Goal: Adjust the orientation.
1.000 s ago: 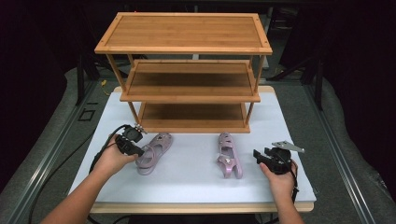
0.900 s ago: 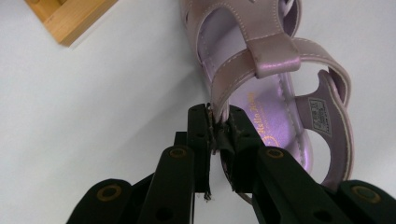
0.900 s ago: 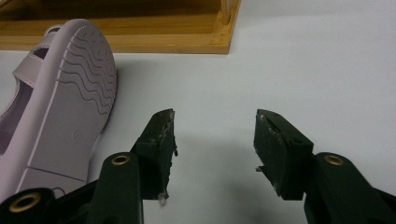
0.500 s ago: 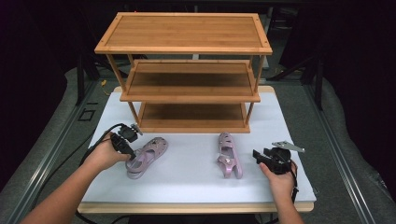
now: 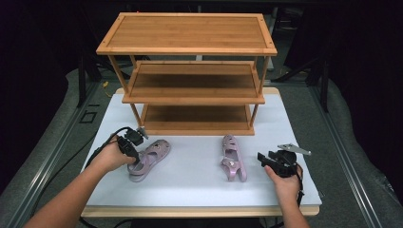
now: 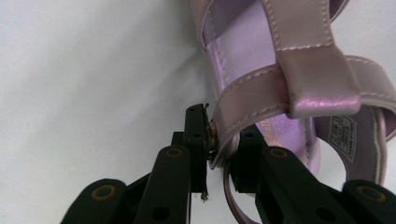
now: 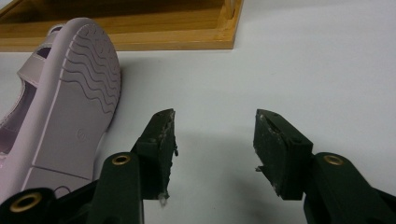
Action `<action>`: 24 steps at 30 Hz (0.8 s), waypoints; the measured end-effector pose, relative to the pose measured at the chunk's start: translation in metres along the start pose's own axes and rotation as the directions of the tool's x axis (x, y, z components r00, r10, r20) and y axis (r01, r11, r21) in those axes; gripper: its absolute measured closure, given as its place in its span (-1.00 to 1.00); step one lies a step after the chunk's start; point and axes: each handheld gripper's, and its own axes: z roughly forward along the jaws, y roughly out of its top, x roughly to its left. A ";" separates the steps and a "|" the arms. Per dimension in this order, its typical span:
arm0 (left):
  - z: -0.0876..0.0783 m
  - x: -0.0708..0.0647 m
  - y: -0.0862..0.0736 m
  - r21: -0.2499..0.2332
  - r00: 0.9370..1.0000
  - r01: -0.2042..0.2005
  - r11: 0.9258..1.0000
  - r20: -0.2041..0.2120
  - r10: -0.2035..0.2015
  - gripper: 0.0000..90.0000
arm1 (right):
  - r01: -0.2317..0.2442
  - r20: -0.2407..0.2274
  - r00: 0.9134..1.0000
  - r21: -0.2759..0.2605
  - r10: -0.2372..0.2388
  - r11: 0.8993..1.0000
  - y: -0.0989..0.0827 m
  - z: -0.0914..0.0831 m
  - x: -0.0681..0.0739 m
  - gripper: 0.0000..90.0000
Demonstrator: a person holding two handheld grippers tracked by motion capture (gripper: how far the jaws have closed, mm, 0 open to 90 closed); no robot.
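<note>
My left gripper (image 6: 219,144) pinches the left sandal's (image 5: 148,159) heel strap on the table (image 5: 190,175); my right gripper (image 7: 212,149) gapes empty beside the other sandal (image 5: 233,157). The rack (image 5: 190,95) looks bare, so both are left.

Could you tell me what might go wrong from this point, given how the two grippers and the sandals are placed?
1. The left gripper pinches only the thin heel strap of the left sandal; lifted, the shoe could swing or slip out.
2. The right sandal lies tipped on its side, sole facing the open right gripper, so a grasp there may push it away.
3. The shelf stands close behind; a dangling sandal might knock its lowest board.
</note>
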 end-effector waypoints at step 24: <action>-0.010 0.007 -0.008 -0.106 0.998 0.057 0.993 0.035 -0.054 0.84 | -0.034 -0.003 0.999 -0.021 0.034 0.999 0.001 -0.003 -0.004 0.08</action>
